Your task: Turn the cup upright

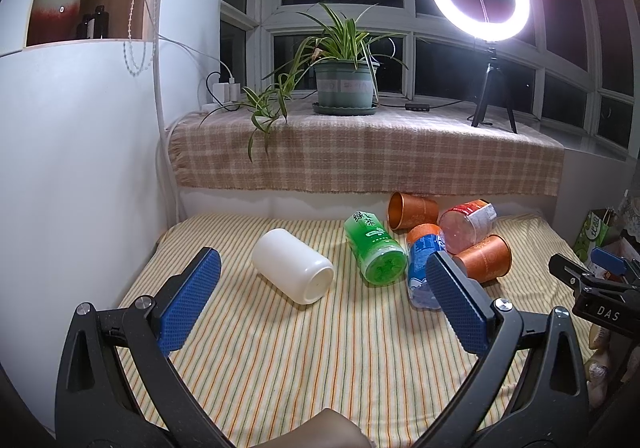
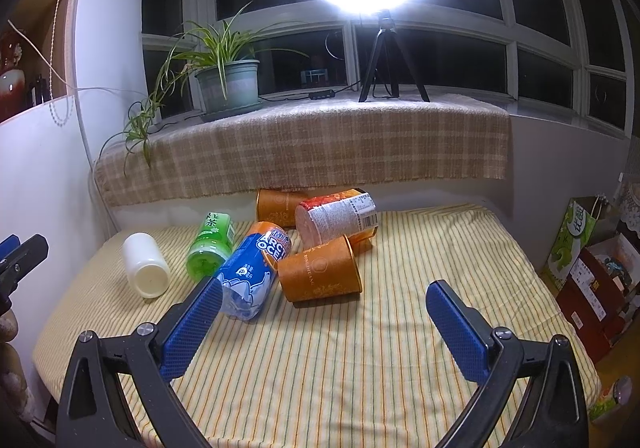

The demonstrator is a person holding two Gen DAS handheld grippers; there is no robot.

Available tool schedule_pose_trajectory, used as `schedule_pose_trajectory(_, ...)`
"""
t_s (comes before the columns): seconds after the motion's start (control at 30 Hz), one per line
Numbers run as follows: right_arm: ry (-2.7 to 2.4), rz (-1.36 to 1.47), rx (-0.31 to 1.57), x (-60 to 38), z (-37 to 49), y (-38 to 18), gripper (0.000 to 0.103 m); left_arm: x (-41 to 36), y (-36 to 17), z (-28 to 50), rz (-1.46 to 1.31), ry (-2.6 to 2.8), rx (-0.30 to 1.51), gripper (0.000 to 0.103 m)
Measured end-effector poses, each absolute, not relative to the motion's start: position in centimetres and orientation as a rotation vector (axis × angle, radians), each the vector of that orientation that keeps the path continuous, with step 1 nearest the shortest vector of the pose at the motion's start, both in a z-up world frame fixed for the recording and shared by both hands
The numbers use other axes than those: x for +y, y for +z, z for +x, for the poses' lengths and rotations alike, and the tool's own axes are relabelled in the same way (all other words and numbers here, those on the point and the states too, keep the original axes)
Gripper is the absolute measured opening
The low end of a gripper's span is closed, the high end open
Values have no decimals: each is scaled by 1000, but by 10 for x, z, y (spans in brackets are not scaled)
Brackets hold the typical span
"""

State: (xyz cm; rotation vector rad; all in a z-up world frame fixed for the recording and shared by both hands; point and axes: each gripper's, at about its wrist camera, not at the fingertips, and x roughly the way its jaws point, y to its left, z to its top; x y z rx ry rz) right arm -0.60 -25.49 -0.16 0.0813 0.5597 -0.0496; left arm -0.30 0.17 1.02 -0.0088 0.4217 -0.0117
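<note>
Several cups lie on their sides on a striped cloth (image 1: pixel 280 360) (image 2: pixel 360 360). A white cup (image 1: pixel 292 266) (image 2: pixel 145 265) rests at the left. Beside it lie a green cup (image 1: pixel 374 248) (image 2: pixel 210 244) and a blue cup (image 1: pixel 424 268) (image 2: pixel 252 276). Two orange cups (image 1: pixel 486 258) (image 2: pixel 318 270), (image 1: pixel 412 210) (image 2: pixel 278 206) and a red-and-white cup (image 1: pixel 468 224) (image 2: pixel 338 218) make a pile at the back. My left gripper (image 1: pixel 320 302) is open, just short of the white cup. My right gripper (image 2: pixel 324 328) is open, near the front orange cup. Neither holds anything.
A ledge with a plaid cloth (image 1: pixel 360 152) runs behind the table and carries a potted plant (image 1: pixel 344 84) and a ring light on a tripod (image 1: pixel 492 88). A white wall (image 1: pixel 80 168) bounds the left. Boxes and a green bag (image 2: pixel 576 240) stand at the right.
</note>
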Motion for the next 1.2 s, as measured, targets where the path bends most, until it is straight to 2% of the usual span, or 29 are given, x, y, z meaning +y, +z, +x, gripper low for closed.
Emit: schedule_pose_trajectory(1.2,-42,76,562,-252,-3,-2,103,1,9,-4,-10,-10,420,103)
